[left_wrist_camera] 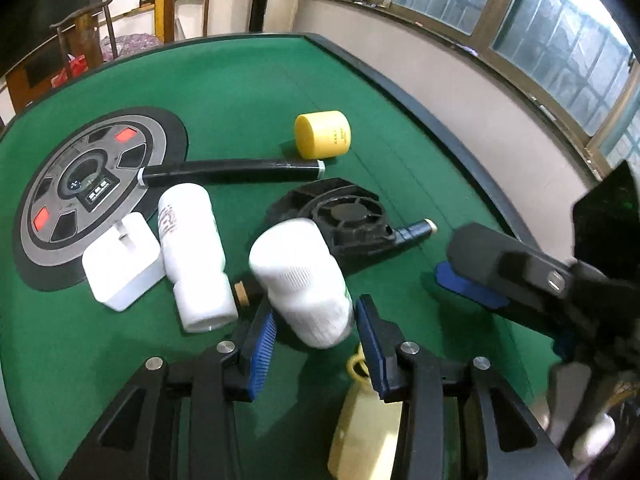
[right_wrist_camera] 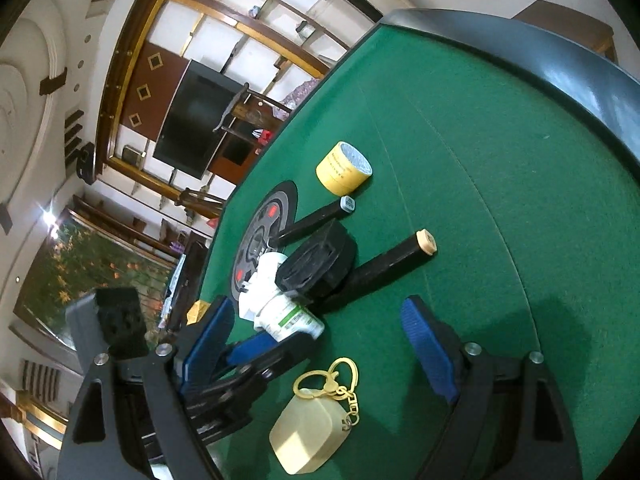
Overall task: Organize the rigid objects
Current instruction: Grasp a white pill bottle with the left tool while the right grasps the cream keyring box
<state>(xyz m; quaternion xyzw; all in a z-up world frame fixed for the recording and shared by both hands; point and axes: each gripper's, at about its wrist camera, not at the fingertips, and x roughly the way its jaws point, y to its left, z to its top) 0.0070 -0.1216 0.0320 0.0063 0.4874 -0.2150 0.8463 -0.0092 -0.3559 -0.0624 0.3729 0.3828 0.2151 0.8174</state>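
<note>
In the left wrist view, the left gripper (left_wrist_camera: 316, 330) grasps a white pill bottle (left_wrist_camera: 302, 280), its blue pads against the bottle's sides; the bottle is blurred and its print cannot be read. Taking the black fan (left_wrist_camera: 344, 216) as landmark: the bottle is just in front of it, a second white bottle (left_wrist_camera: 192, 260) with unreadable grey lettering lies to its left on the green table (left_wrist_camera: 240, 92), and a white charger block (left_wrist_camera: 122, 266) touches that bottle's far side. Behind the fan lies a black bar (left_wrist_camera: 232, 172), and beyond it a yellow round tin (left_wrist_camera: 322, 134) with small print too fine to read. In the right wrist view, the right gripper (right_wrist_camera: 316, 344) stands released, nothing between its pads. A cream case (right_wrist_camera: 308, 434) with a gold key ring (right_wrist_camera: 332, 380) lies in front of the fan (right_wrist_camera: 316, 262); the held bottle (right_wrist_camera: 290, 318) shows a green label, text illegible.
</note>
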